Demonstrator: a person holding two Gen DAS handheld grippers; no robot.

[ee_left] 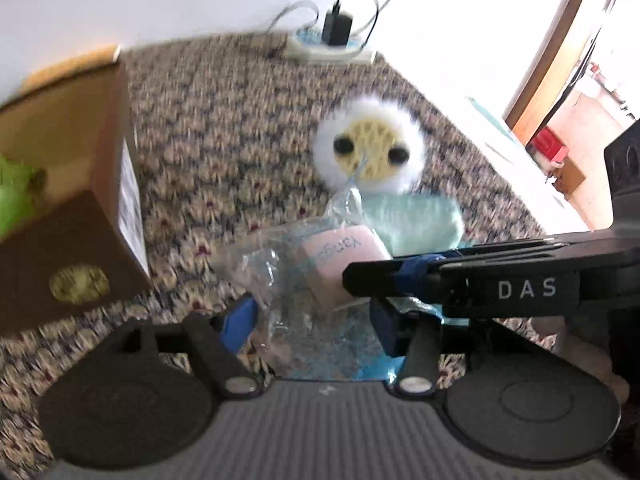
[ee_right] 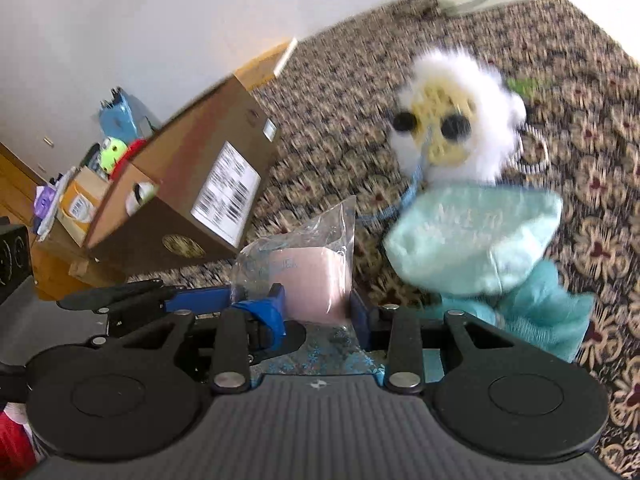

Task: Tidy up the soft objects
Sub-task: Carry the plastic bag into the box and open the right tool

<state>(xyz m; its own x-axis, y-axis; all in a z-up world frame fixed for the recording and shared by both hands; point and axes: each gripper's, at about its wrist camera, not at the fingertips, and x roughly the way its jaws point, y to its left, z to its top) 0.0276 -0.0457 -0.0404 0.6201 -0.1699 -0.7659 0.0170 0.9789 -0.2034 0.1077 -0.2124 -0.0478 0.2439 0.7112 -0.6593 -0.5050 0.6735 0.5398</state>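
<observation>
Your right gripper [ee_right: 318, 304] is clamped on a pink sponge [ee_right: 316, 284] inside a clear bag [ee_right: 304, 240], lower centre of the right wrist view. Your left gripper [ee_left: 312, 320] has its jaws apart around the same bag [ee_left: 280, 264]; its blue pads do not visibly press it. Above, right of centre, lies a plush doll [ee_right: 460, 128] with a white fuzzy head and mint clothes on the patterned carpet [ee_right: 580, 200]. A cardboard box [ee_right: 192, 200] sits at left. A power strip [ee_left: 328, 46] lies at upper centre.
</observation>
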